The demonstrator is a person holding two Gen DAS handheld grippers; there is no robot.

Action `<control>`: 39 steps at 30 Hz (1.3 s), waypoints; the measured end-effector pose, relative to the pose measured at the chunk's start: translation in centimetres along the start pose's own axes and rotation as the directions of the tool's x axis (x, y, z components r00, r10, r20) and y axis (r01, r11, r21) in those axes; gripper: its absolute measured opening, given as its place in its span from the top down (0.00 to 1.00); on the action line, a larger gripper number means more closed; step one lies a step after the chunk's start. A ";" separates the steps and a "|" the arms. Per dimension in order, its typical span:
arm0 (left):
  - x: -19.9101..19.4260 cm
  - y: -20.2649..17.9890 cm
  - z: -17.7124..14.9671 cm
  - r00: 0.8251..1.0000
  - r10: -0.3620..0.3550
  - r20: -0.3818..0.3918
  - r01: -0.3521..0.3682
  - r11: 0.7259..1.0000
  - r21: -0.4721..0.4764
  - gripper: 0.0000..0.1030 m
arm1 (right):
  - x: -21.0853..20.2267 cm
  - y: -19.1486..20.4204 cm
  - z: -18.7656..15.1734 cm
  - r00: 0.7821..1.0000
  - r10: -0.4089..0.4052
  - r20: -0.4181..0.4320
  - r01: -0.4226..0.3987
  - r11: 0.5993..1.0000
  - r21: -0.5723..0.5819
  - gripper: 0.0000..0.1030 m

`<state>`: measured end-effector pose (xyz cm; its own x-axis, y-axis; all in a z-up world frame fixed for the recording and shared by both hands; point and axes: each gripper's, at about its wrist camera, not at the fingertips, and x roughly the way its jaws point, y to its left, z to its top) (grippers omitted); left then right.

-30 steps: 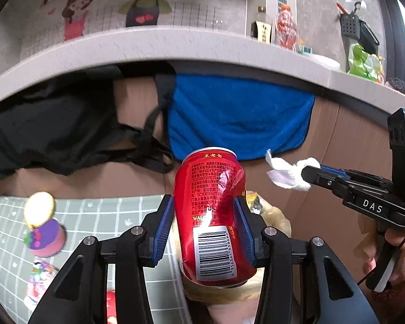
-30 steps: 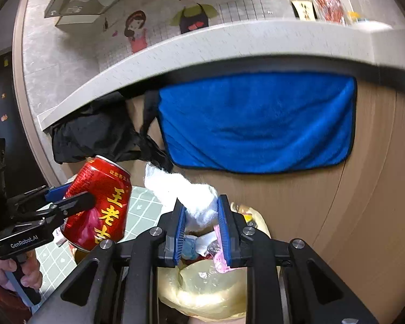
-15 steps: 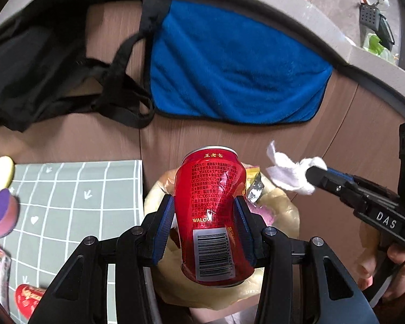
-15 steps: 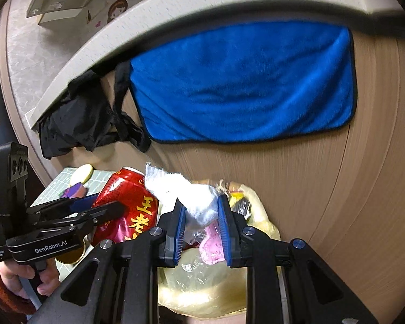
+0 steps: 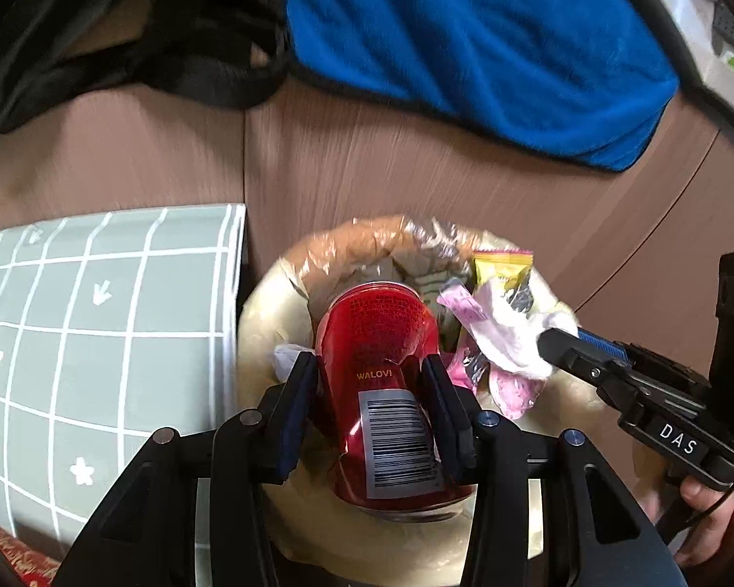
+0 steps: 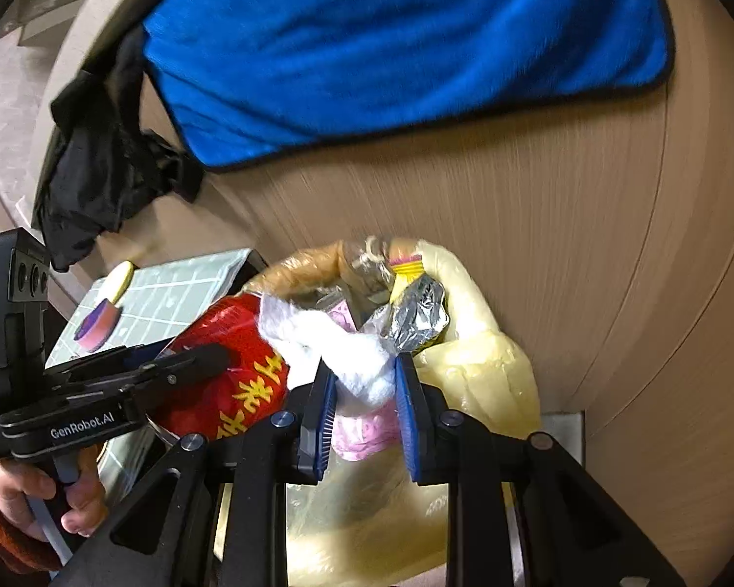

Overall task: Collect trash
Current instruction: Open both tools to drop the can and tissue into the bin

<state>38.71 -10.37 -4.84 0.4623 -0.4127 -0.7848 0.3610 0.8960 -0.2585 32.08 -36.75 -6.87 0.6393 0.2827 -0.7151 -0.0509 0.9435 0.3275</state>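
Observation:
My left gripper (image 5: pixel 369 372) is shut on a red drink can (image 5: pixel 381 342) and holds it over the mouth of a bin lined with a yellowish plastic bag (image 5: pixel 264 313). The can also shows in the right wrist view (image 6: pixel 235 367). My right gripper (image 6: pixel 364 376) is shut on a crumpled white tissue (image 6: pixel 347 352), also over the bag (image 6: pixel 474 303). In the left wrist view the tissue (image 5: pixel 509 337) sits at the right gripper's tip. Pink, yellow and silver wrappers (image 5: pixel 501 264) lie in the bag.
A grey-green grid mat (image 5: pixel 103 303) lies left of the bin. A blue towel (image 5: pixel 465 49) and black cloth (image 5: pixel 98 24) hang on the brown cabinet front behind. A purple and a yellow round object (image 6: pixel 103 318) sit on the mat.
Both grippers have moved down and forward over the bin. The can and the tissue now sit at the bag's mouth. Both are still held.

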 end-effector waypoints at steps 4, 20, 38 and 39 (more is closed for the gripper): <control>1.1 0.1 -0.4 0.999 0.006 -0.032 -0.006 1.000 0.000 0.57 | 1.3 0.0 -0.2 0.999 -0.018 -0.028 0.018 1.000 -0.021 0.78; 0.7 0.1 0.5 0.997 -0.070 -0.038 0.069 0.997 -0.030 0.57 | 1.6 1.7 0.0 0.993 -0.107 -0.054 0.101 0.989 -0.107 0.72; -14.7 1.9 -2.1 0.969 -0.015 0.247 0.014 1.000 0.006 0.55 | -6.6 8.1 0.8 0.985 -0.123 0.122 0.144 0.973 -0.180 0.66; -15.1 2.2 -2.4 0.968 -0.010 0.252 0.010 1.000 0.001 0.55 | -7.3 8.8 0.8 0.985 -0.114 0.133 0.138 0.973 -0.185 0.66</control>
<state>30.62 -1.79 5.12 0.6481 -0.4493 -0.6149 0.3666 0.8918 -0.2652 27.58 -30.67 1.66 0.7372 0.1477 -0.6593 -0.1038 0.9890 0.1056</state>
